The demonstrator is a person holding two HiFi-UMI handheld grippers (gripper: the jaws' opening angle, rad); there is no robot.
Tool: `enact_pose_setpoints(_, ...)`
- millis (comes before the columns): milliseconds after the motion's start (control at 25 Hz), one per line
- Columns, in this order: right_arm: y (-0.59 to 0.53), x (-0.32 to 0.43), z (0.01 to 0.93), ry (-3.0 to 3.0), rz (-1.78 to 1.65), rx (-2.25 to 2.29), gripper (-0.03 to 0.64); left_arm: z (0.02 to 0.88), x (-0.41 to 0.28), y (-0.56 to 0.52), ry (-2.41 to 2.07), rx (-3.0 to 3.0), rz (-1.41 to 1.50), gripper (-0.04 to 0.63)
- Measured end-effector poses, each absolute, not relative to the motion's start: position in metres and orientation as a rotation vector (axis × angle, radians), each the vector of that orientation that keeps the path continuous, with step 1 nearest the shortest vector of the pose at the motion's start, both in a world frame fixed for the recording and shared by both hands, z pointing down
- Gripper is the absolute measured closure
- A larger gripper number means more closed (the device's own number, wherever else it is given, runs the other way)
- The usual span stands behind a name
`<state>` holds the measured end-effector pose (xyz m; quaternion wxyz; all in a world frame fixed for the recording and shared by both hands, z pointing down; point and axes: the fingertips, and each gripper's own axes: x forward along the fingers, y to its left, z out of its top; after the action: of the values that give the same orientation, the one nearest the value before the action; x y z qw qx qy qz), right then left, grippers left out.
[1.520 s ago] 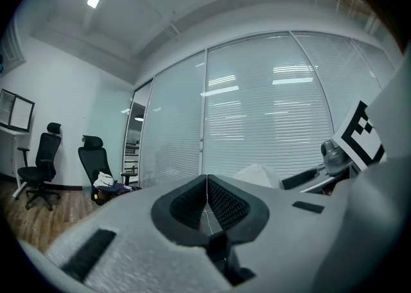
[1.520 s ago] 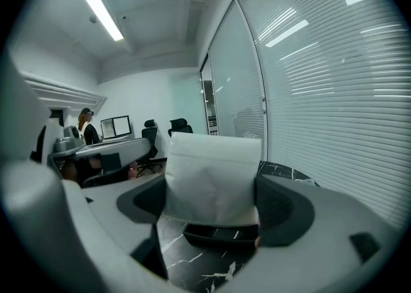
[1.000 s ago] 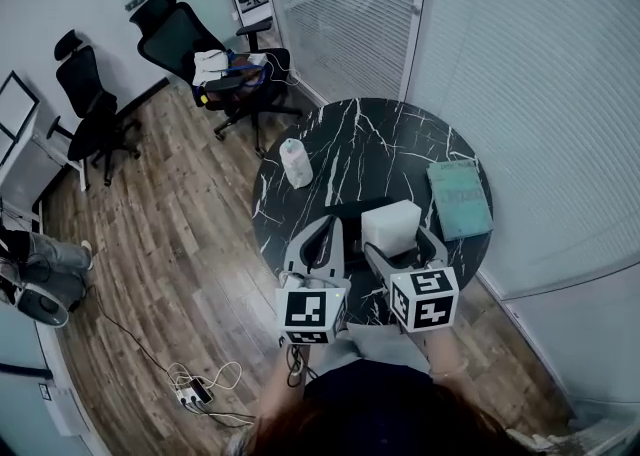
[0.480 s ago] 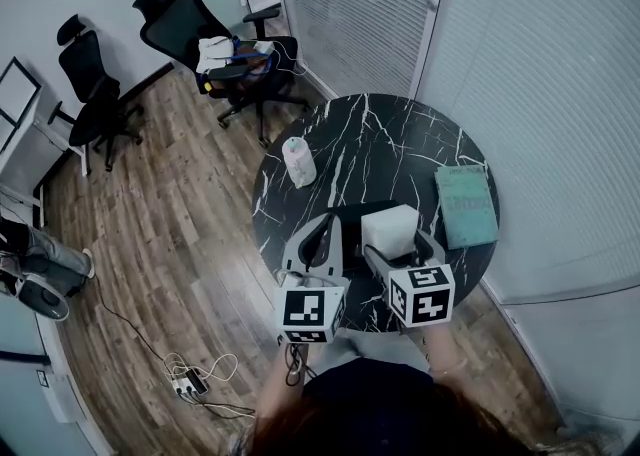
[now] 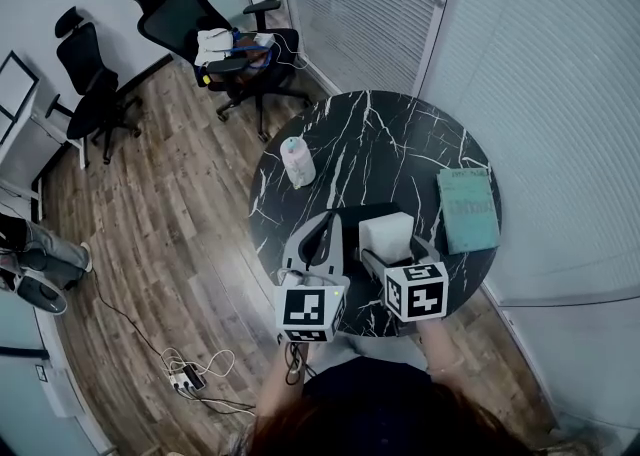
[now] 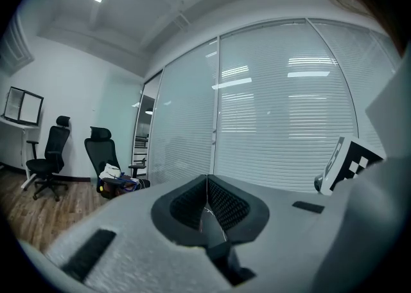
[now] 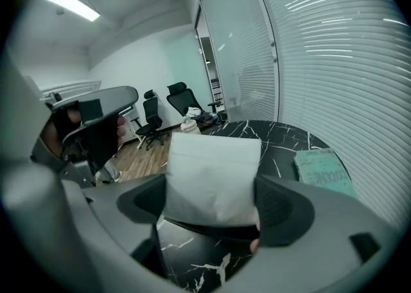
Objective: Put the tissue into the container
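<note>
Not much has changed since a second ago: the right gripper [image 5: 396, 247] still has the tissue pack [image 5: 386, 232] pinched between its jaws. The pack has just drifted a touch closer to the near edge of the round black marble table [image 5: 400, 139] and a bit further from the teal book [image 5: 468, 208]. The left gripper [image 5: 326, 220] sits right beside it same as before, jaws pressed together with nothing in them, which the left gripper view [image 6: 207, 186] shows clearly. The tissue pack [image 7: 212, 176] is a plain white, squarish, soft-looking block with a faint fold line near its top. It stands upright between the right gripper's [image 7: 214, 207] dark pads and is held above the tabletop. A white cylinder [image 5: 296, 162] stands well apart on the far left side of the table, and the book lies flat at the right edge.
</note>
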<state>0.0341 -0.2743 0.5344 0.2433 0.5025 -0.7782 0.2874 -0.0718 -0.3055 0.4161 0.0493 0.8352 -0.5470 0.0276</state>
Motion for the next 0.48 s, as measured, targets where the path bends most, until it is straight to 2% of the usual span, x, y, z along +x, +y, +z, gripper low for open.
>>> enact_pose_setpoints(480, -0.287, 0.031, 0.571, -2.034, 0.86, 1.287, 0.199, 0.431, -0.075, -0.326, -1.676, 2.506, 0.111, 0.566)
